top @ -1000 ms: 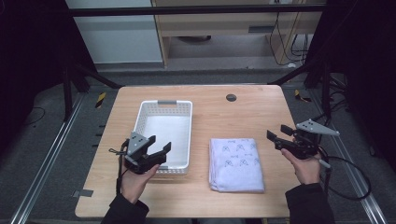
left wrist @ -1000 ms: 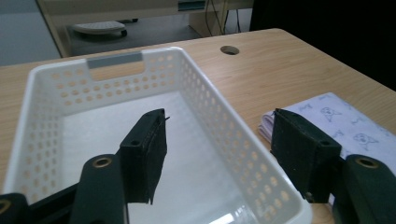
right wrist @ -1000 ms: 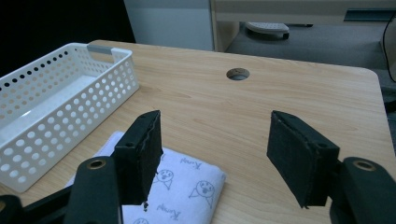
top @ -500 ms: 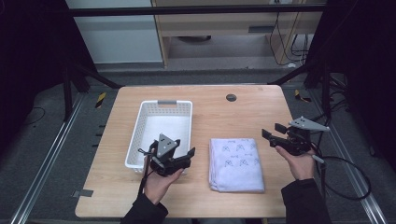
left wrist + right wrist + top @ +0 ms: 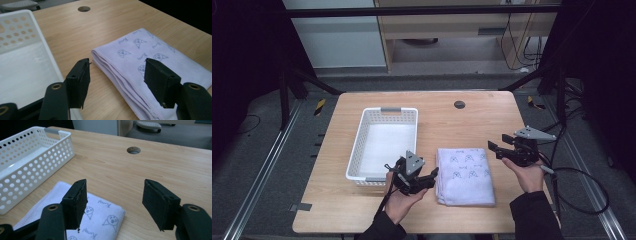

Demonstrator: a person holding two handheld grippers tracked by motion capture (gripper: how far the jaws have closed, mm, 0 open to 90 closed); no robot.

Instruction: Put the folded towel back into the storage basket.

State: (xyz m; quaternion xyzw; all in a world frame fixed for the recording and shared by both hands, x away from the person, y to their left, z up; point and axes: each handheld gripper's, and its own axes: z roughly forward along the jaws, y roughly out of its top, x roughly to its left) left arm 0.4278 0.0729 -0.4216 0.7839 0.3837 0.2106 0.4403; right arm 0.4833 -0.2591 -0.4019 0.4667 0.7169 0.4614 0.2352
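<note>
The white perforated basket (image 5: 382,145) occupies the centre-left of the high view, standing on the wooden table (image 5: 462,120). At lower centre, the left gripper (image 5: 429,177) has its jaws wide open and holds nothing. Just to its right lies the folded towel (image 5: 464,175): pale lilac, rectangular, printed with small face motifs, with stacked hems along its left edge. In the left gripper view, that layered edge (image 5: 117,72) lies between the jaws, unpressed. At centre right, the right gripper (image 5: 498,145) is also open and empty, just beyond the towel's upper right corner (image 5: 110,218).
</note>
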